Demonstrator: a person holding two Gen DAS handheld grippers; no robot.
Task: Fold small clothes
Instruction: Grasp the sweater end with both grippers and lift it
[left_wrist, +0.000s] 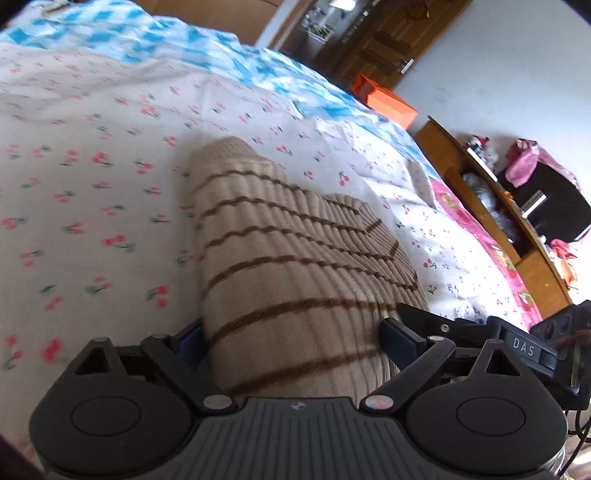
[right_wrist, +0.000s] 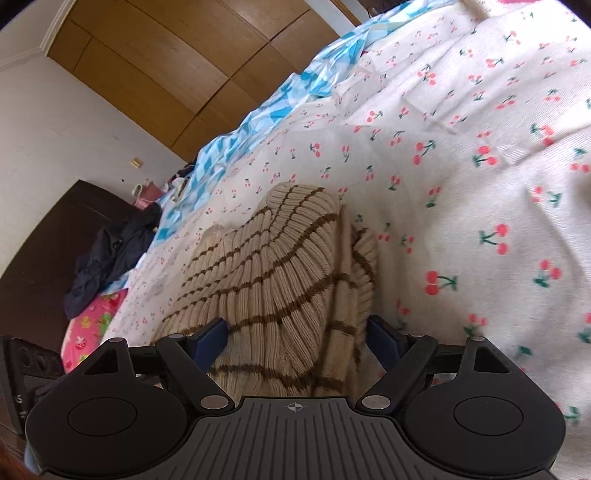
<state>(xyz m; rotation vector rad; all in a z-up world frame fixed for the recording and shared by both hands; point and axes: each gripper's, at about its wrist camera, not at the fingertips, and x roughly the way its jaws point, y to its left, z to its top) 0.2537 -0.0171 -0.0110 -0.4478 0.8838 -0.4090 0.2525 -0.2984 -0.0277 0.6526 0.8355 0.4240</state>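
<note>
Beige striped sweater (left_wrist: 295, 266) lies between both spread tongs, left (left_wrist: 291, 336) and right (right_wrist: 295, 332); "DAS" label (left_wrist: 523, 348) visible.

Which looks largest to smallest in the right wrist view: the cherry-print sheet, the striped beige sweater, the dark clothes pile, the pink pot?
1. cherry-print sheet
2. striped beige sweater, though it lies nearest the camera, which enlarges it
3. dark clothes pile
4. pink pot, far away, so its true size is unsure

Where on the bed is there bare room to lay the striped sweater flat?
The cherry-print sheet lies bare beside the striped sweater, between it and the blue checked cloth. It is crowded toward the pink bedding and dark clothing at the bed's edge.
</note>
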